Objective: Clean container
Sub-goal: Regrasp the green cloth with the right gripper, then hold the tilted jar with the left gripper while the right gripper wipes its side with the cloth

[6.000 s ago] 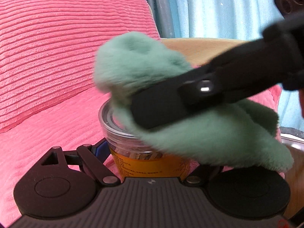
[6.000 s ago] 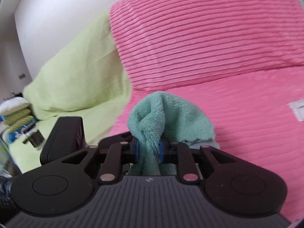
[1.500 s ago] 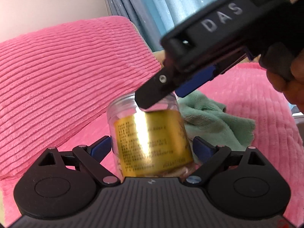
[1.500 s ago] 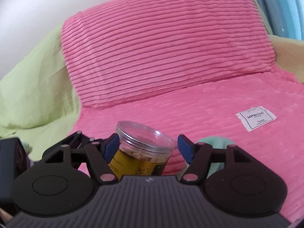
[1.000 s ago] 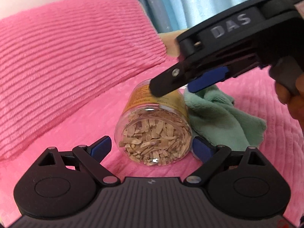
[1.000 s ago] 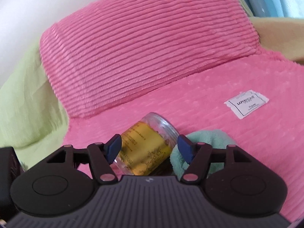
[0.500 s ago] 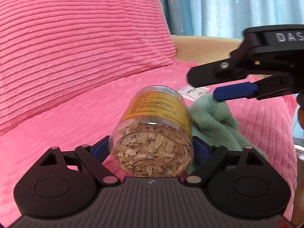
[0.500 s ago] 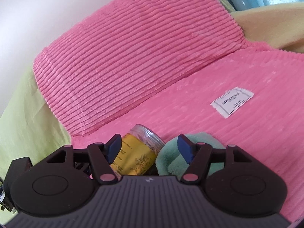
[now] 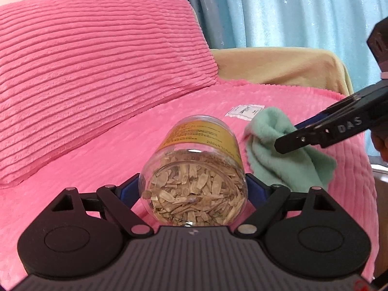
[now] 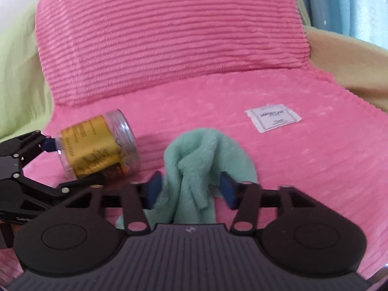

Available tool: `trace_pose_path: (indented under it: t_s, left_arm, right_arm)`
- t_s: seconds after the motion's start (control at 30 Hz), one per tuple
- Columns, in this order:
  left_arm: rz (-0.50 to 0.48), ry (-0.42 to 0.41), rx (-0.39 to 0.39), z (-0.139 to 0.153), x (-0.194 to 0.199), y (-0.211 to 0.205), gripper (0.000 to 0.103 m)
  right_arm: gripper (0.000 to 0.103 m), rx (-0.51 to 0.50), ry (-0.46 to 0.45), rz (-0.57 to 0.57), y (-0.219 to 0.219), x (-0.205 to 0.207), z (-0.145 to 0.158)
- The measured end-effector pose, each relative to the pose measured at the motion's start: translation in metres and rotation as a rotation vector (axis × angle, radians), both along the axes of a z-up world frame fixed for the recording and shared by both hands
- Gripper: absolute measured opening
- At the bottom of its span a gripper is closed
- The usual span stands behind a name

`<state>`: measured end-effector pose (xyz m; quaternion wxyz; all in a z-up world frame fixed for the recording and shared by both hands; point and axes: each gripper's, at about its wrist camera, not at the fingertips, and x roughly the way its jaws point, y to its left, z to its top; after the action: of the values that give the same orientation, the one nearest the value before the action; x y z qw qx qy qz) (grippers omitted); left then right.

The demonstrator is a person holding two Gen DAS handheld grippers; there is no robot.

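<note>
A clear plastic jar with a yellow label and dried slices inside lies tilted on its side, base towards the left wrist camera. My left gripper is shut on it near the base, blue pads pressed against both sides. From the right wrist view the jar sits at the left, held by the left gripper. A crumpled green cloth lies on the pink blanket just right of the jar. My right gripper stands open, one pad on each side of the cloth. In the left wrist view the right gripper reaches over the cloth.
A big pink ribbed cushion backs the seat, and a pink blanket with a white label covers it. A light green cover lies at the left. A tan armrest and blue curtains are behind.
Six seconds ago the right gripper held the cloth on the jar's top. It dropped the cloth, tipped the jar over, and has now moved right to straddle the cloth. The left gripper closed on the jar.
</note>
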<state>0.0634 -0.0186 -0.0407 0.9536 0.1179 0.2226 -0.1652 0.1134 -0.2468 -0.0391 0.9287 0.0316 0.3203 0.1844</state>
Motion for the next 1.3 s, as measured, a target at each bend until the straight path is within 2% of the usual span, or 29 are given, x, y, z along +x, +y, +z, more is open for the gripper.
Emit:
trace_pose_path:
  t_s: [0.03,0.13,0.23,0.33,0.43,0.63,0.83,1.1,1.2,1.3]
  left_arm:
    - [-0.004,0.002,0.000,-0.002,-0.001,0.001,0.087]
    - [-0.006,0.001,-0.002,-0.003,-0.003,0.002,0.087]
    - [-0.004,0.000,-0.006,-0.002,-0.003,0.002,0.087]
    - [-0.004,-0.005,0.005,-0.001,-0.004,0.000,0.087]
    - [-0.011,-0.019,0.031,-0.002,-0.007,-0.003,0.087]
    - [-0.019,-0.026,0.036,-0.003,-0.008,-0.003,0.087]
    - [-0.023,-0.028,0.048,-0.003,-0.008,-0.004,0.087]
    - [-0.030,-0.032,0.057,-0.004,-0.009,-0.005,0.087]
    - [-0.030,-0.035,0.060,-0.005,-0.010,-0.006,0.087]
    - [-0.037,-0.047,0.081,-0.005,-0.011,-0.009,0.087]
  right_arm:
    - [0.019,0.000,0.006,-0.010,0.001,0.002,-0.001]
    - [0.016,0.025,0.016,-0.063,0.003,0.008,0.000]
    - [0.015,0.111,-0.052,-0.089,0.000,0.005,0.015]
    - [0.015,0.245,-0.135,-0.028,0.001,-0.002,0.032]
    - [0.015,0.292,-0.164,0.057,0.015,-0.004,0.036]
    - [0.015,0.263,-0.138,0.137,0.049,0.007,0.022]
    - [0.016,0.261,-0.129,0.201,0.056,0.006,0.025]
    - [0.015,0.273,-0.101,0.412,0.063,-0.018,0.031]
    - [0.014,0.258,-0.112,0.409,0.068,-0.020,0.033]
    - [0.014,0.271,-0.119,0.352,0.062,-0.014,0.034]
